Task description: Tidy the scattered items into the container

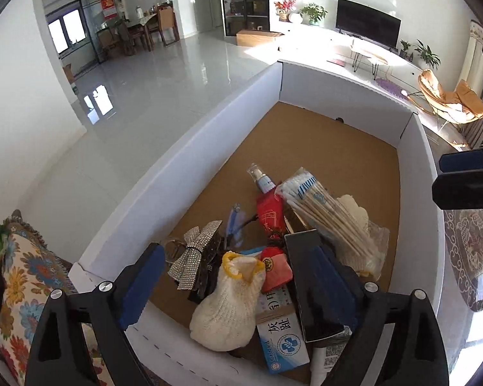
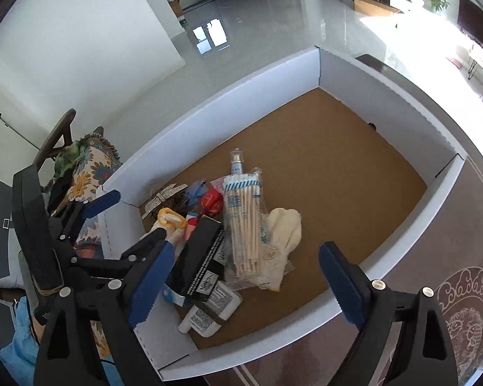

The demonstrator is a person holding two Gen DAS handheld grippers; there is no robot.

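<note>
Left wrist view: the left tongs point(image 1: 232, 276) hang over the near corner of the white cardboard box with the brown floor point(image 1: 183, 157), their blue pads spread wide around a heap of small things and gripping none of them; between the pads lie a cream knitted glove with a yellow cuff point(image 1: 225, 308) and a silver rhinestone bow point(image 1: 196, 251); the right pad sits against a black rectangular carton point(image 1: 309, 276) (whether it presses on it I cannot tell). Further in are a red foil packet point(image 1: 270, 214), a small clear spray bottle point(image 1: 260, 177), a clear bag of wooden cotton swabs point(image 1: 325, 212) and a white and blue medicine box point(image 1: 283, 337). Right wrist view: the right tongs point(image 2: 244, 283) are also spread and hold nothing, poised above the same box point(image 2: 386, 257), which stands on a dark patterned bench point(image 2: 467, 225); a white squeeze tube point(image 2: 209, 312) lies by the near wall; a pale rubber glove point(image 2: 286, 225) rests beside the swabs.
</note>
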